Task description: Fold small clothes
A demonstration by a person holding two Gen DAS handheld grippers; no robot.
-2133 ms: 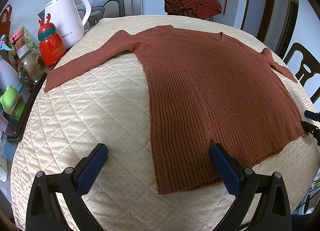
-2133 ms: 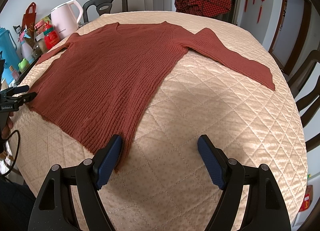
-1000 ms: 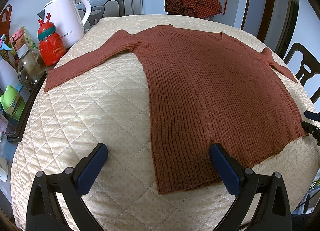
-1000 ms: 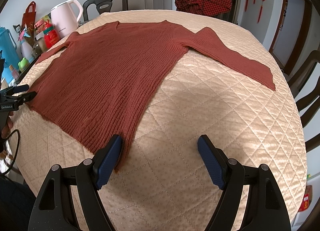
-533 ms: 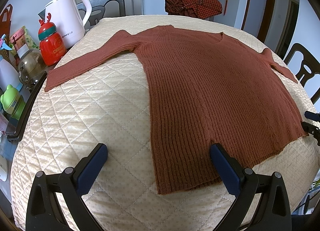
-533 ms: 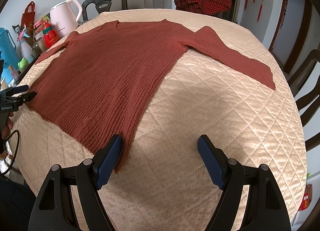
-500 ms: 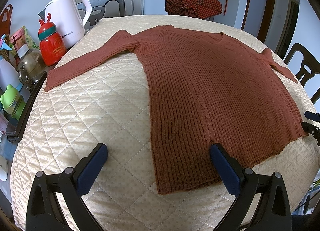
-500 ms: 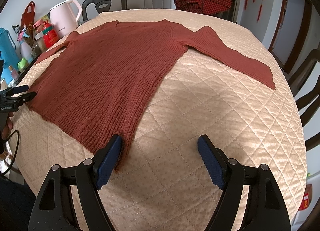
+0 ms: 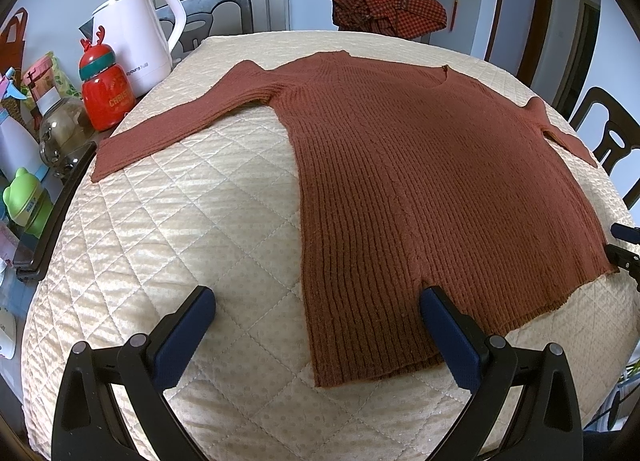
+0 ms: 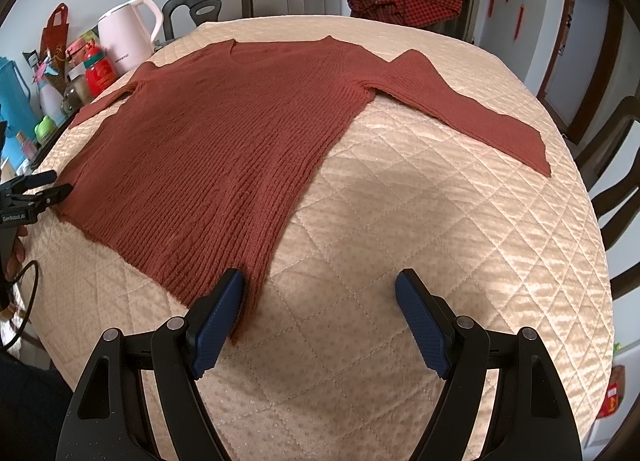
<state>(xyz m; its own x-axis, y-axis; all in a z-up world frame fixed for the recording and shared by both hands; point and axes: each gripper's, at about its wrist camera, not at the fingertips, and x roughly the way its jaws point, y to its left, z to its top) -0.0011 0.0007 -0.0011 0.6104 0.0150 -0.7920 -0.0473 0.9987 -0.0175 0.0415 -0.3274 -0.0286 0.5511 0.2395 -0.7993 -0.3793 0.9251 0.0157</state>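
A rust-brown ribbed sweater (image 9: 420, 165) lies flat on the quilted beige table cover (image 9: 192, 221), both sleeves spread out. My left gripper (image 9: 316, 313) is open and empty, straddling the sweater's near left hem corner, its right finger over the hem. In the right wrist view the sweater (image 10: 224, 149) fills the left half; its right sleeve (image 10: 472, 113) stretches to the right. My right gripper (image 10: 320, 293) is open and empty at the sweater's near right hem corner, left finger (image 10: 218, 321) over the hem edge.
A white kettle (image 9: 140, 49), a red bottle (image 9: 106, 95), jars and cups stand along the table's left edge. A folded red checked cloth (image 9: 390, 9) lies at the far edge. Dark chairs (image 9: 612, 141) stand around the table.
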